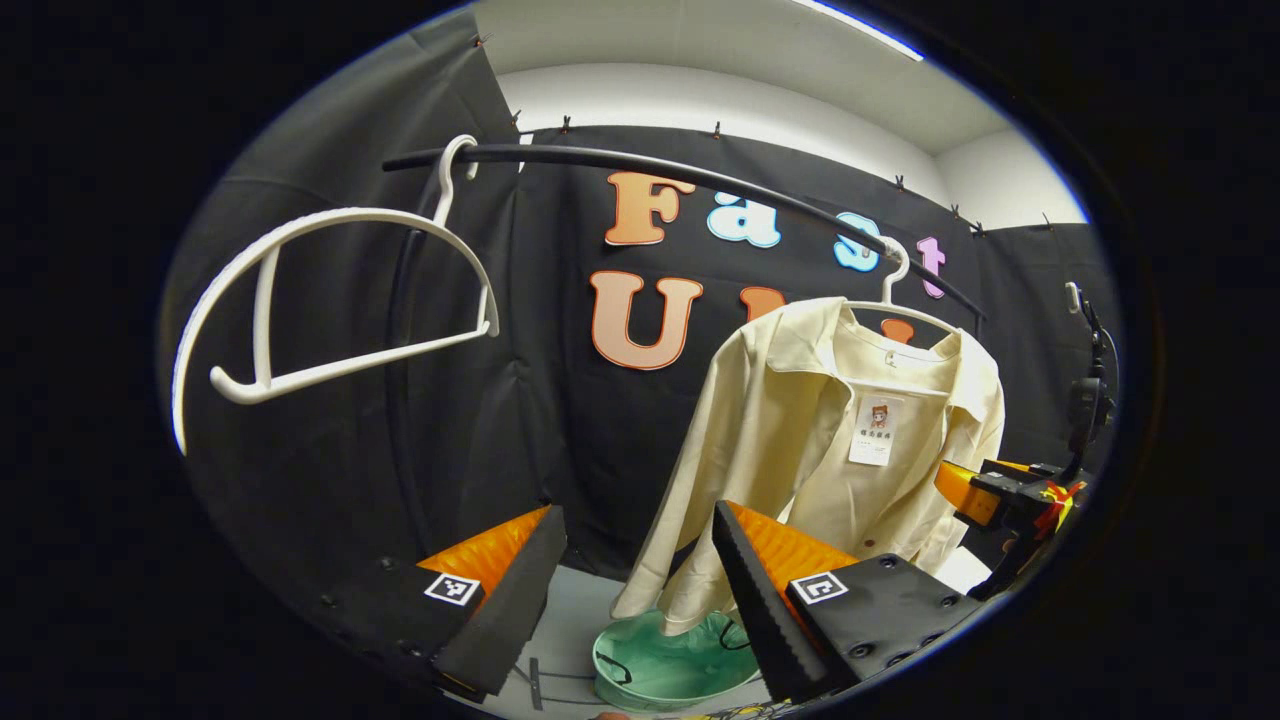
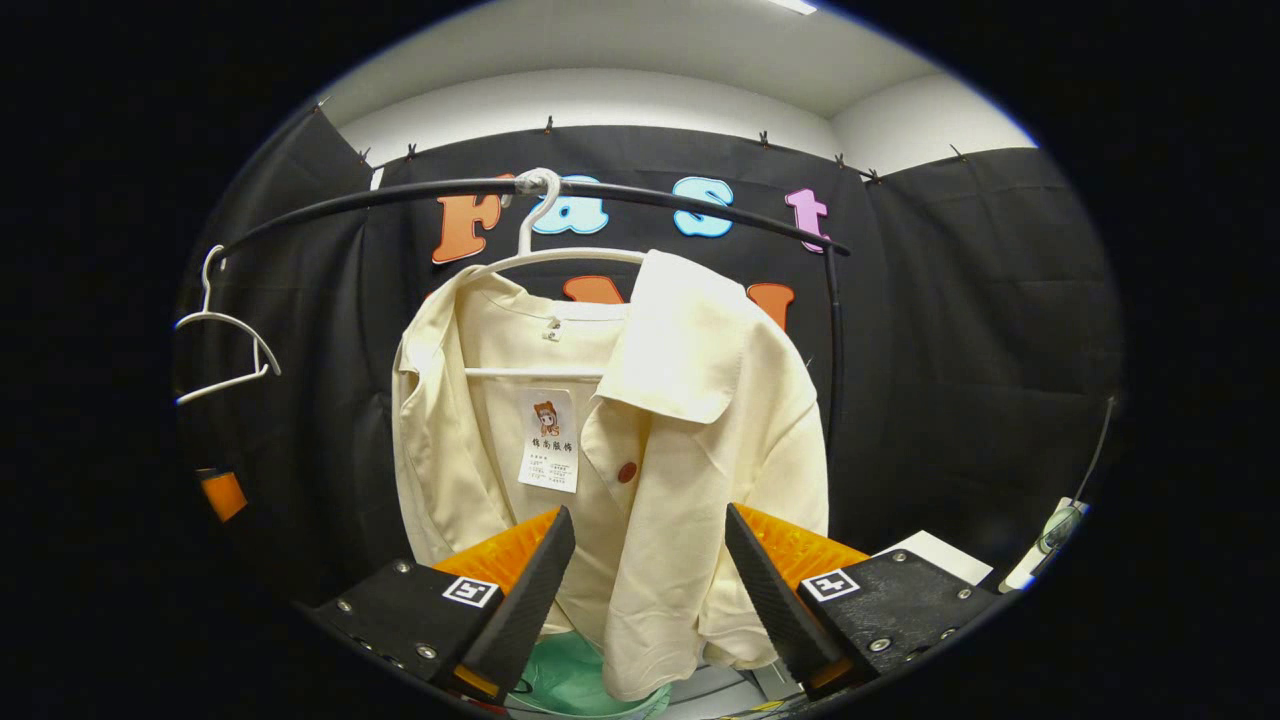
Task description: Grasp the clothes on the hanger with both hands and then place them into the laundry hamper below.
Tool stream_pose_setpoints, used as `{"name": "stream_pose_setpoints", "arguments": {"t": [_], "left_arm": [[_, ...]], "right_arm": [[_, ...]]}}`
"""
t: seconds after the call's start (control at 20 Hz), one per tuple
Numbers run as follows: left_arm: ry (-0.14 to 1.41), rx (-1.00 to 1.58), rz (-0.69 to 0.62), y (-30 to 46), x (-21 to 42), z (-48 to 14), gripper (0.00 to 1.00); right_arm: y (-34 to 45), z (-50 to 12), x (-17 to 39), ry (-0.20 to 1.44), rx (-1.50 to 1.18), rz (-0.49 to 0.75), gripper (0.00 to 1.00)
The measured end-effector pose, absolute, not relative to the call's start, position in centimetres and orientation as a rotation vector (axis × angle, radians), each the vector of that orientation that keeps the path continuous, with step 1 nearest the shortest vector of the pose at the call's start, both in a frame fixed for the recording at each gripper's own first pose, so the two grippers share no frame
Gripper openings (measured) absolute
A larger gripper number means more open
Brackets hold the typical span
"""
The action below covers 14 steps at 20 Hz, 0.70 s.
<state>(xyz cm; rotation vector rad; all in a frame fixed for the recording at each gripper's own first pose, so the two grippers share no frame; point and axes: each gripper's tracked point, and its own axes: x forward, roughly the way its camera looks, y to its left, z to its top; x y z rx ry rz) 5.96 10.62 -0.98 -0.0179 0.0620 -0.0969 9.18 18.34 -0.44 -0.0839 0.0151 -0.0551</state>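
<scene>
Straight ahead of the right gripper, jaws spread and empty, the shirt hung lengthwise above the hamper; the released left gripper stood farther off.

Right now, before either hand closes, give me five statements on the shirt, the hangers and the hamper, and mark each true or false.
1. The cream shirt hangs on a white hanger from the black rail. True.
2. The right gripper is shut on the shirt. False: its jaws stand apart with the shirt beyond them.
3. A second hanger on the rail carries nothing. True.
4. The green hamper sits on top of the rail. False: it stands below the shirt.
5. The left gripper holds the empty hanger. False: its jaws are open and hold nothing.
</scene>
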Motion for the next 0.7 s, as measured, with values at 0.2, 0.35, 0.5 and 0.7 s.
{"name": "stream_pose_setpoints", "arguments": {"t": [0.2, 0.35, 0.5, 0.7], "left_arm": [[0.07, -0.043, -0.084, 11.1, 6.0, -1.1, 0.97], [0.074, -0.031, -0.076, 11.2, 6.0, -1.2, 0.97], [0.07, -0.028, -0.069, 11.3, 6.0, -1.1, 0.97], [0.069, -0.021, -0.047, 11.8, 6.1, -1.3, 0.97]], "right_arm": [[18.5, -0.3, 11.0, 0.01, -0.085, -0.086, 0.94], [18.0, -0.1, 12.5, 0.006, -0.084, -0.134, 0.94], [18.0, -0.2, 13.9, 0.009, -0.081, -0.149, 0.94], [17.8, -0.1, 15.7, 0.01, -0.092, -0.163, 0.89]]}}
